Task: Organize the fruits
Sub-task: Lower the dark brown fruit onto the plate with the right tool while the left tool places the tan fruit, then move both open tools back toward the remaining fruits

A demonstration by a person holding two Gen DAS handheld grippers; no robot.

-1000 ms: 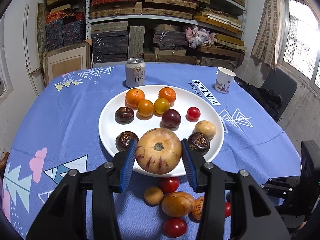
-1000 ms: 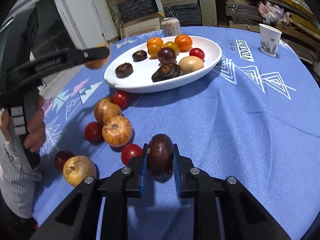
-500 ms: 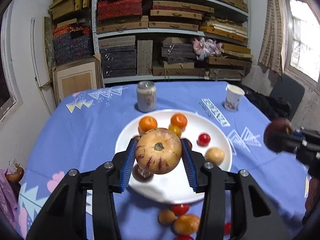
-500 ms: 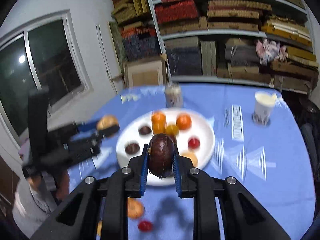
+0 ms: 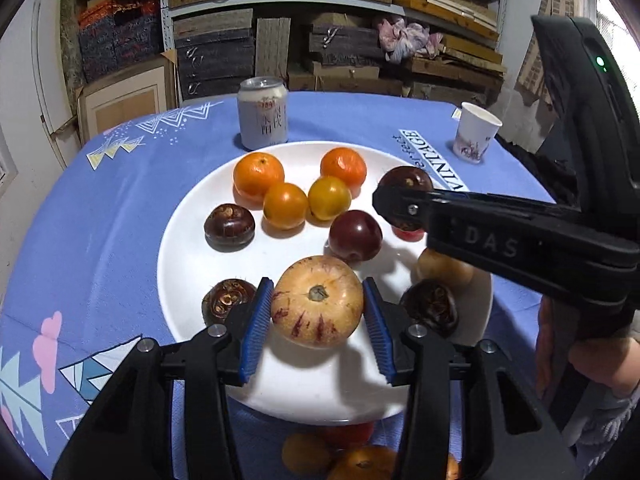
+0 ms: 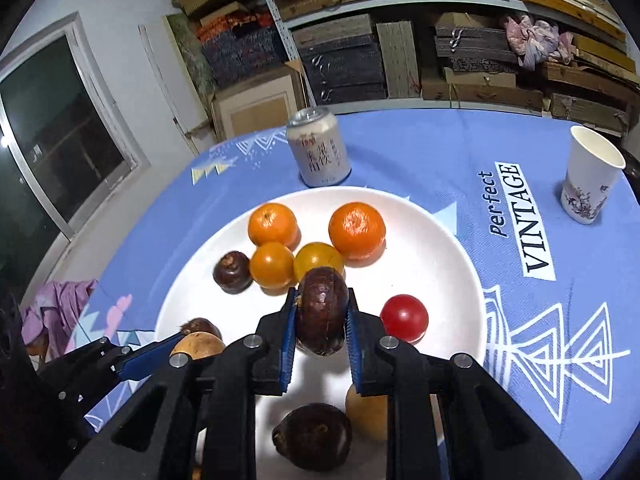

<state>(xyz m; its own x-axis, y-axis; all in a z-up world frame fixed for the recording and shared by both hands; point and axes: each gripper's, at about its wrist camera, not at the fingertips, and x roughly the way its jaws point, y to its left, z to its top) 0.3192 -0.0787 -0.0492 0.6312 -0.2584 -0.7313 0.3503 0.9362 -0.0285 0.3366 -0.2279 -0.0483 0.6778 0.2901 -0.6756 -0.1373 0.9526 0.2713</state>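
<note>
Left wrist alone shows loose fruits (image 5: 352,456) below plate (image 5: 180,248).

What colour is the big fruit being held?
Pale yellow with purple streaks; left wrist view shows it best.

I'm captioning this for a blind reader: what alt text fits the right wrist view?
The right gripper holds a dark brown fruit above a white plate of oranges, tomatoes and brown fruits on a blue tablecloth. A drink can and paper cup stand behind.

Blue-clothed table (image 6: 460,152) bears plate (image 6: 448,240), can (image 6: 320,152), paper cup (image 6: 590,182), seemingly loose fruits (image 5: 360,464)
</note>
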